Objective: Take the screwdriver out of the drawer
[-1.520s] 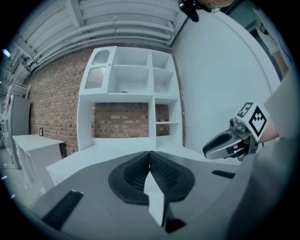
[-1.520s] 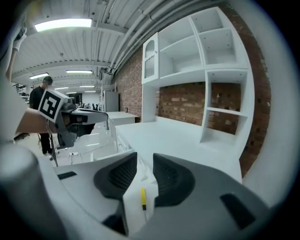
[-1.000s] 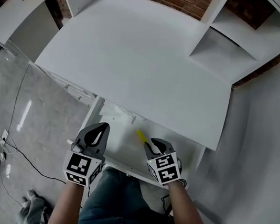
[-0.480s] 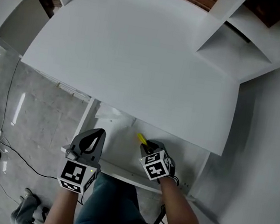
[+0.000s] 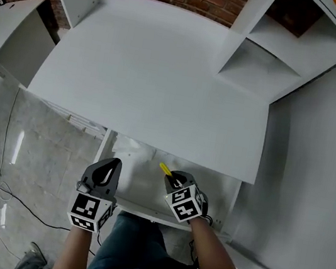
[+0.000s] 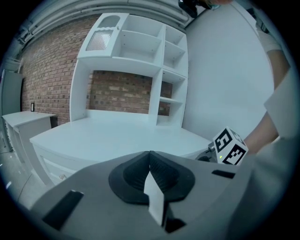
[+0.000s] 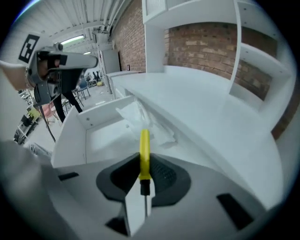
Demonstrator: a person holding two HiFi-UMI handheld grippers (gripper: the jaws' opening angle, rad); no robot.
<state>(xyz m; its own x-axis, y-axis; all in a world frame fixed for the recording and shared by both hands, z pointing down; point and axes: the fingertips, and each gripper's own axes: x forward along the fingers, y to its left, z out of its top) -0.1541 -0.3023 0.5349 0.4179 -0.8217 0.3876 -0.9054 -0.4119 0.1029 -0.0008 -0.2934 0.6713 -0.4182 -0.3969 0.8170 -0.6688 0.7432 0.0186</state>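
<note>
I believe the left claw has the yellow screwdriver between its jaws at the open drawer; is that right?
No, the right claw has the yellow screwdriver between its closing jaws at the open drawer; the right gripper view shows it.

the head view looks steeply down on the desk; both gripper views face it low and close.

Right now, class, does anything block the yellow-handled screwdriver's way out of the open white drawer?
Nothing visible lies on the yellow-handled screwdriver; the right gripper is closing its jaws around it. The white desk top overhangs the back of the open white drawer, so lifting at the front looks clear.
</note>
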